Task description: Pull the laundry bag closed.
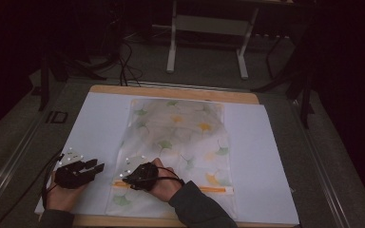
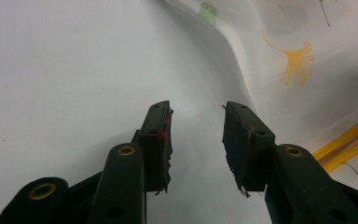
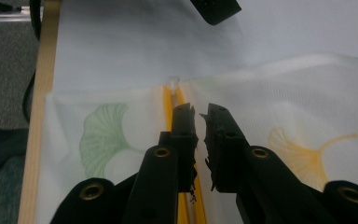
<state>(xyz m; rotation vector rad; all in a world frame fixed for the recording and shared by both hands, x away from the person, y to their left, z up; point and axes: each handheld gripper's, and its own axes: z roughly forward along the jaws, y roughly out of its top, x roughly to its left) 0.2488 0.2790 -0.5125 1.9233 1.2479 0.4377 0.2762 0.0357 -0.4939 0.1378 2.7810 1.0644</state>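
Observation:
A translucent bag (image 1: pixel 180 142) printed with green and yellow ginkgo leaves lies flat on the white sheet (image 1: pixel 100 123). An orange-yellow zip strip (image 1: pixel 214 189) crosses the bag near its front end. My right gripper (image 1: pixel 125 179) rests on the bag's left front corner. In the right gripper view it (image 3: pixel 200 114) is shut to a thin slit over the zip strip (image 3: pixel 168 95), just short of a small clear tab (image 3: pixel 172 80). I cannot tell whether anything is pinched. My left gripper (image 1: pixel 97 166) stands open over bare sheet left of the bag (image 2: pixel 298 60), nothing between its fingers (image 2: pixel 196 116).
The sheet covers a wooden table whose edge (image 1: pixel 171 90) shows at the back. Beyond it on the dark floor stand a white frame's legs (image 1: pixel 171 47) and cables (image 1: pixel 123 61). The left gripper's cable (image 1: pixel 47 175) trails off the table's front left.

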